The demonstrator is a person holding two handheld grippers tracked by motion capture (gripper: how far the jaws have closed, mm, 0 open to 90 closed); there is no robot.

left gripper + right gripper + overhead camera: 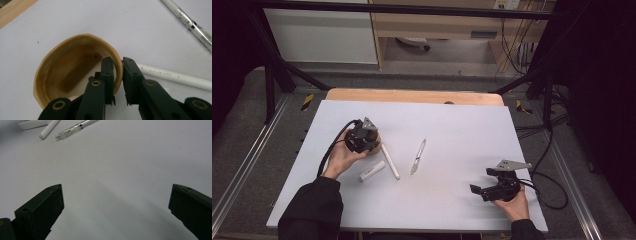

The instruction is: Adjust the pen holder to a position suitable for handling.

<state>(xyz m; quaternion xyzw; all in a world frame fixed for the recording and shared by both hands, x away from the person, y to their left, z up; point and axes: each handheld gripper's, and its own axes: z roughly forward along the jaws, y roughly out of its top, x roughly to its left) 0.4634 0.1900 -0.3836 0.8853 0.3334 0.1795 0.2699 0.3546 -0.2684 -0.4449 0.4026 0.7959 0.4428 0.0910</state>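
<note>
Here the left gripper point(118, 75) has its jaws pinched on the wall of a small wooden cup point(62, 72), one jaw inside the bowl and the other outside against the rim, so the wall is clamped between them. In the high view that left gripper point(362, 137) sits over the cup point(375, 145) at the left-middle of the tabletop point(452, 120), held from below by the left hand point(343, 159). Going outward from the cup, a white pen point(390, 162) lies just beside it at about 4 o'clock, its long axis running from 11 to 5 o'clock; in the left gripper view the same white pen point(175, 76) passes close behind the outer jaw. A short white cap or tube point(372, 171) lies near it at about 5 o'clock from the cup, and a clear pen point(418, 156) lies farther off at about 3 o'clock, its axis running roughly 1 to 7 o'clock. The right gripper point(482, 189) rests well apart at the lower right, jaws wide apart and empty, pointing toward 9 o'clock. I judge the clear pen is nearer the right gripper's line of approach, while the white pen is nearer the left.
</note>
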